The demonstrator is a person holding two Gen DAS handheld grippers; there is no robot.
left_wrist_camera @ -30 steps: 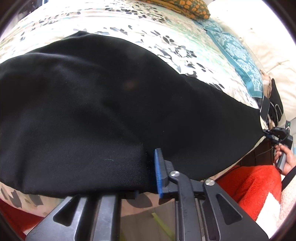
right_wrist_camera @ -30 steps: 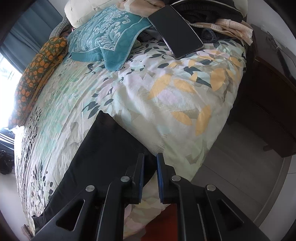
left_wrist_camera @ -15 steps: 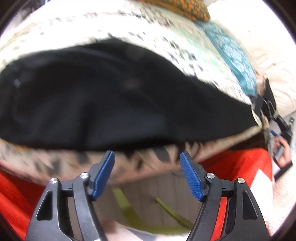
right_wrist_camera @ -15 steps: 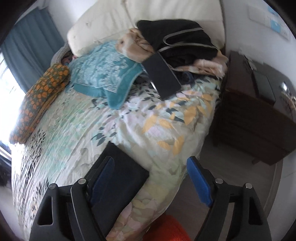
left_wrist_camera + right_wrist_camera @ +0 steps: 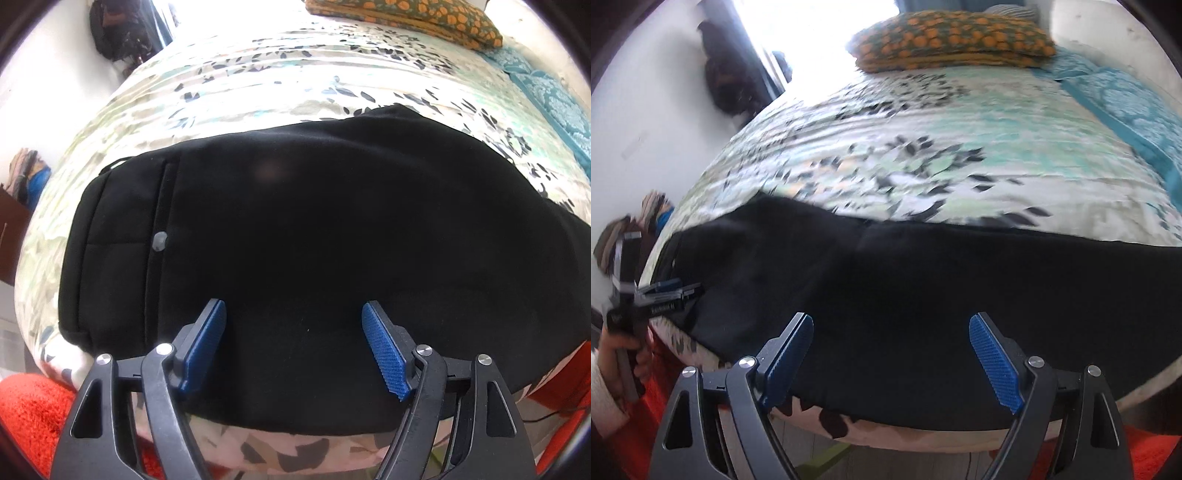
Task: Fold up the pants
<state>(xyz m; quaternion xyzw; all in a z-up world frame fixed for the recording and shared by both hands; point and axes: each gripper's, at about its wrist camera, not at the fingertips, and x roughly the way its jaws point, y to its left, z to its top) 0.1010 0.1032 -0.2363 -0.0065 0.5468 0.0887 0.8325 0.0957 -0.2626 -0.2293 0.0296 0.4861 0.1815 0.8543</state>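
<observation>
While black pants [image 5: 332, 240] lie flat on the floral bed [image 5: 258, 81], left tool [image 5: 295, 343] gapes wide and empty; right tool [image 5: 890, 354], also empty, is opening wider.

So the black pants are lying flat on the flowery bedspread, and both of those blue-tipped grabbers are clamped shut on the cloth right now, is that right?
Not quite. The black pants do lie flat on the flowery bedspread, but neither grabber is clamped. The left wrist view shows the left gripper with its pads spread wide above the cloth; the right wrist view shows the right gripper the same, its jaws opening.
</observation>
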